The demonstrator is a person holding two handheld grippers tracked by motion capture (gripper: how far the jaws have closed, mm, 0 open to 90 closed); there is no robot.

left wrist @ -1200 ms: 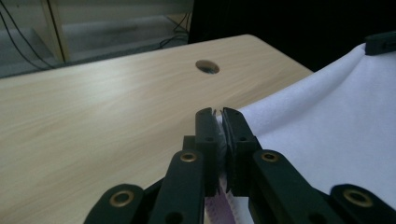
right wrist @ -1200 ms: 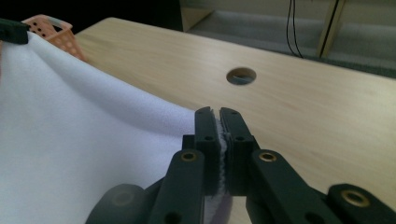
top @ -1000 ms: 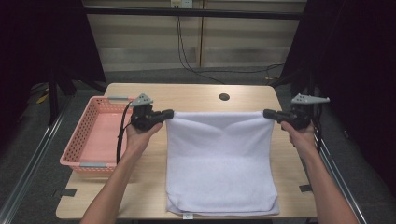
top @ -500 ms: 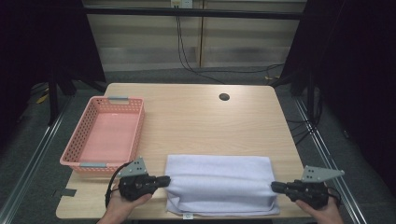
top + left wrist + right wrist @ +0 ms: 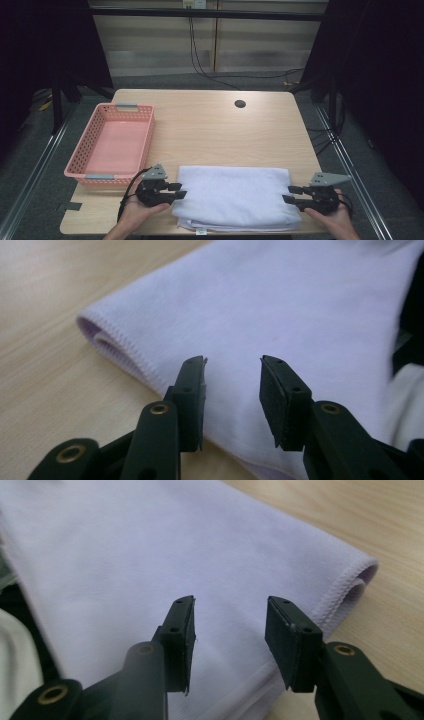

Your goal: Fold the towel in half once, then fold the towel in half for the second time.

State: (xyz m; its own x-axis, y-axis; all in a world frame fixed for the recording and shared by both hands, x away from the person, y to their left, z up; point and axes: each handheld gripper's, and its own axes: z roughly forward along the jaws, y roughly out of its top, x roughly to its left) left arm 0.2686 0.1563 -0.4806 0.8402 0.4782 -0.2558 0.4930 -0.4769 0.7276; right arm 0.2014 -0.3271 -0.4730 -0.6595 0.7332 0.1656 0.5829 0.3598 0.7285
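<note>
A white towel (image 5: 232,195) lies folded in half on the wooden table (image 5: 215,135), near its front edge. My left gripper (image 5: 182,190) sits at the towel's left edge, held in a hand. In the left gripper view the towel (image 5: 280,315) lies flat beyond the left gripper (image 5: 232,362), whose jaws have just been opening; no cloth is pinched between them. My right gripper (image 5: 287,194) is at the towel's right edge. In the right gripper view the right gripper (image 5: 230,602) has likewise just been opening, above the towel (image 5: 150,545) and gripping nothing.
A pink plastic basket (image 5: 80,145) stands at the left of the table with nothing in it. A small round hole (image 5: 240,104) is in the tabletop at the back right. Dark floor and rails surround the table.
Both hands came from the far side of the towel to the near edge, carrying its far edge over so it lies folded in half. Both grippers then let go of it.
</note>
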